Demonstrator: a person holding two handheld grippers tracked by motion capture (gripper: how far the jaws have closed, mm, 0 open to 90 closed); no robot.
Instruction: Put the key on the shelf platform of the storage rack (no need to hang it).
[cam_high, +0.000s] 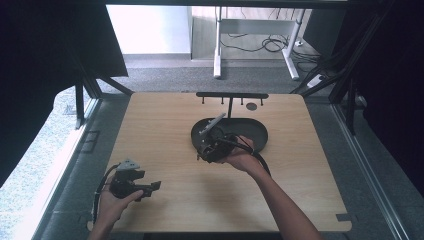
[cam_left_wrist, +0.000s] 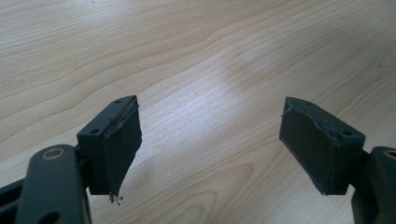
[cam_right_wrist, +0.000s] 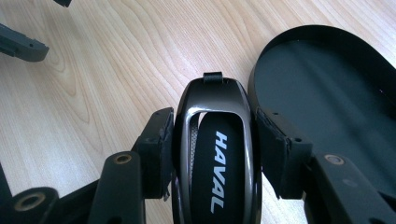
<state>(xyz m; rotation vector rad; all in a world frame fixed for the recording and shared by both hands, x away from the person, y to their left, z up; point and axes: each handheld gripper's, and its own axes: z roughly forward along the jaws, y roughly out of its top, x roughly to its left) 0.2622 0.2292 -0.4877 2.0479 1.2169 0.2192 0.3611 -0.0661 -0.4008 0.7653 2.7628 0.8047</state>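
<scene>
Right gripper (cam_right_wrist: 212, 154) clamping car key fob (cam_right_wrist: 215, 154), hovering beside black tray (cam_right_wrist: 336, 88).
Left gripper (cam_left_wrist: 210, 140) idling open; next, placing fob in tray.

One key fob (cam_right_wrist: 215, 154), marked HAVAL. One black oval tray (cam_high: 260, 131). One black rack (cam_high: 231, 95) with maybe four pegs, small and hard to count. Two tools: left tool (cam_high: 155, 186), right tool (cam_right_wrist: 215, 140). One tabletop (cam_high: 165, 125).
</scene>
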